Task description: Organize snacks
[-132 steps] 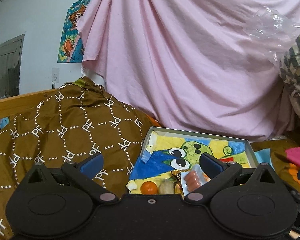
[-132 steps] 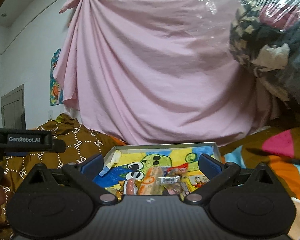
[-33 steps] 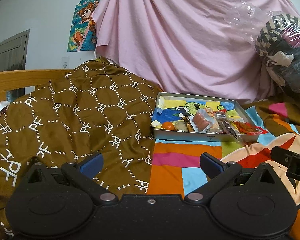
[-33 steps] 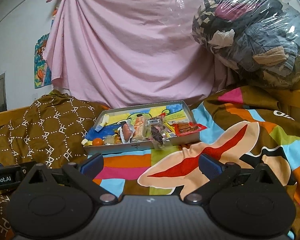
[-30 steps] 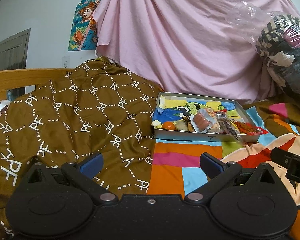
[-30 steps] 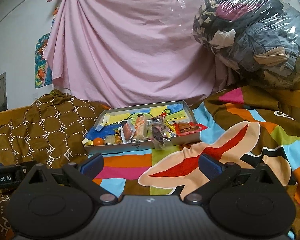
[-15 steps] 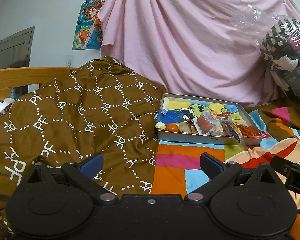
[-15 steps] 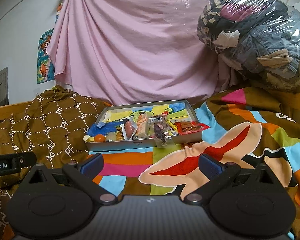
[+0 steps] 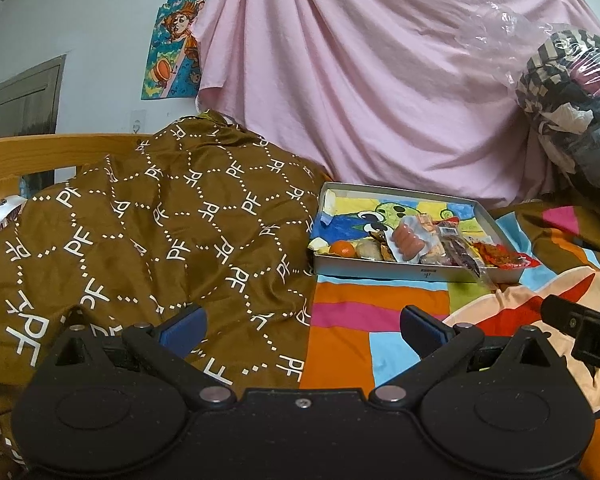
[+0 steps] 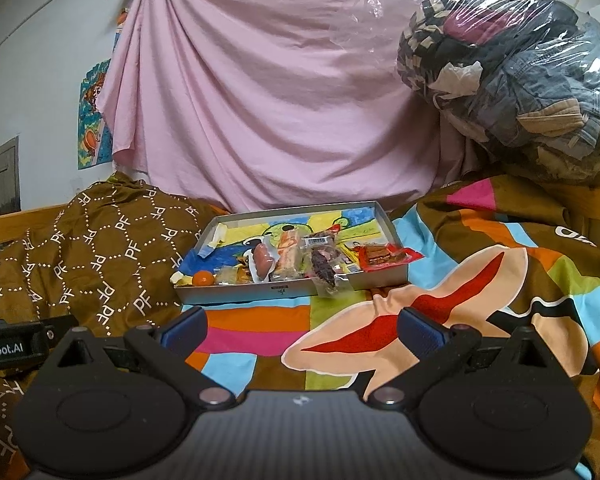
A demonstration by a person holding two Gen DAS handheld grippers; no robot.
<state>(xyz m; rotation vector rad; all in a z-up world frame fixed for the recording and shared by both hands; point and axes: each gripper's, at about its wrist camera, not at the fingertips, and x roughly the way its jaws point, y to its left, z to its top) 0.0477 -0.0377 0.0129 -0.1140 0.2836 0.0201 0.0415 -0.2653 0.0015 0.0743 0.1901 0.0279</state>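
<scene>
A shallow metal tray point(image 9: 380, 270) point(image 10: 236, 294) with a cartoon-painted floor lies on the bed ahead. Several snacks crowd its near side: an orange fruit point(image 9: 342, 249) point(image 10: 203, 279), a packet of pink sausages point(image 9: 409, 239) point(image 10: 261, 258), a dark snack packet point(image 10: 324, 268) hanging over the rim, and a red packet point(image 9: 500, 258) point(image 10: 388, 256) at the right end. My left gripper point(image 9: 302, 326) is open, well short of the tray, with nothing between its fingers. My right gripper point(image 10: 302, 326) is open too, equally far back and holding nothing.
A brown quilt with white letters point(image 9: 140, 232) point(image 10: 92, 240) is heaped left of the tray. A colourful patchwork blanket point(image 9: 380, 320) point(image 10: 480, 272) covers the bed in front. A pink sheet point(image 10: 280, 100) hangs behind, and a plastic-wrapped bundle of clothes point(image 10: 512, 76) sits at the right.
Both grippers have drawn back from the tray, which now looks smaller and farther off. Over the last second the views shifted only slightly. Both stayed open.
</scene>
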